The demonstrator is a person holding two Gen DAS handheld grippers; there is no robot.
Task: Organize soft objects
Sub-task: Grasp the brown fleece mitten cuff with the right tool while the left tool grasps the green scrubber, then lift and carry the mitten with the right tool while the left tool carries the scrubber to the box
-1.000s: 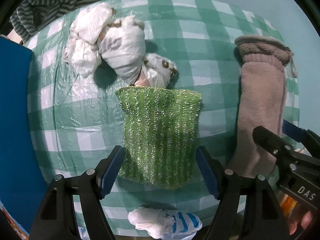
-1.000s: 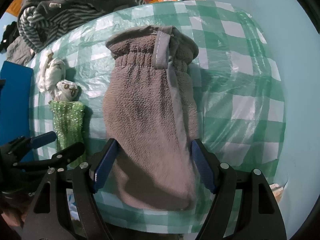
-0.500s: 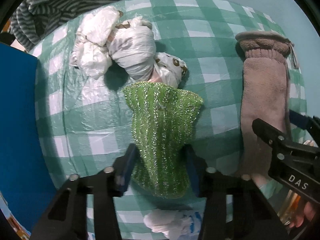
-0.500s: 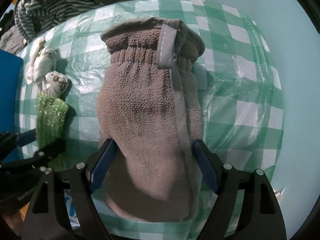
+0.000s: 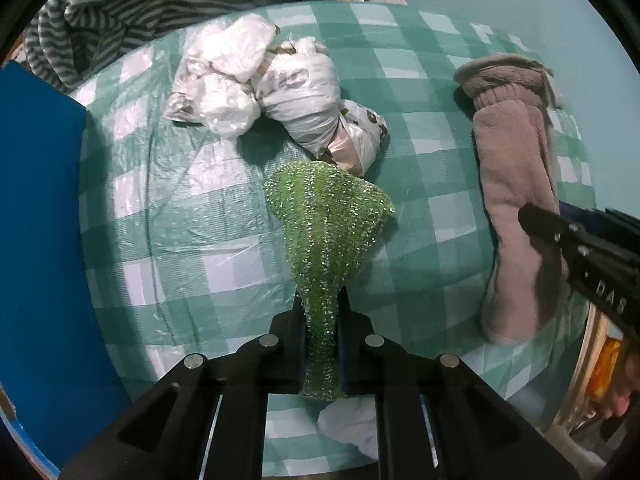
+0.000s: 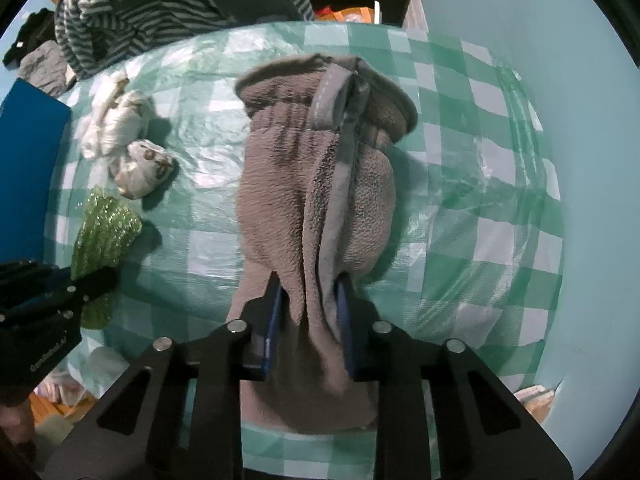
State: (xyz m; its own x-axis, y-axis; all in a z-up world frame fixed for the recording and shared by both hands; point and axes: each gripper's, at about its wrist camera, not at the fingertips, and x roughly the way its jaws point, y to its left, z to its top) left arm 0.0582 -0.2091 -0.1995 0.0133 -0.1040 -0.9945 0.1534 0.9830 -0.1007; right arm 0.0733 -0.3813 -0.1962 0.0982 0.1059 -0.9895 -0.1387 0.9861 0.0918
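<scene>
On checked cloth (image 6: 500, 184), grey mitt (image 6: 312, 184) lengthwise (cuff far)

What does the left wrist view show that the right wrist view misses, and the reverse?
Left wrist only: the left gripper, jaws shut on the green glittery cloth, and a white wad under it. Right wrist only: the right gripper, jaws closing on the grey fleece mitt, and its hanging loop. Both: the checked tablecloth, the knotted plastic bags, the striped garment.

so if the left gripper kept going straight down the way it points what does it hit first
The left gripper already pinches the green glittery cloth in its jaws, so it would probably press that cloth into the checked tablecloth below; the depth is hard to judge.
</scene>
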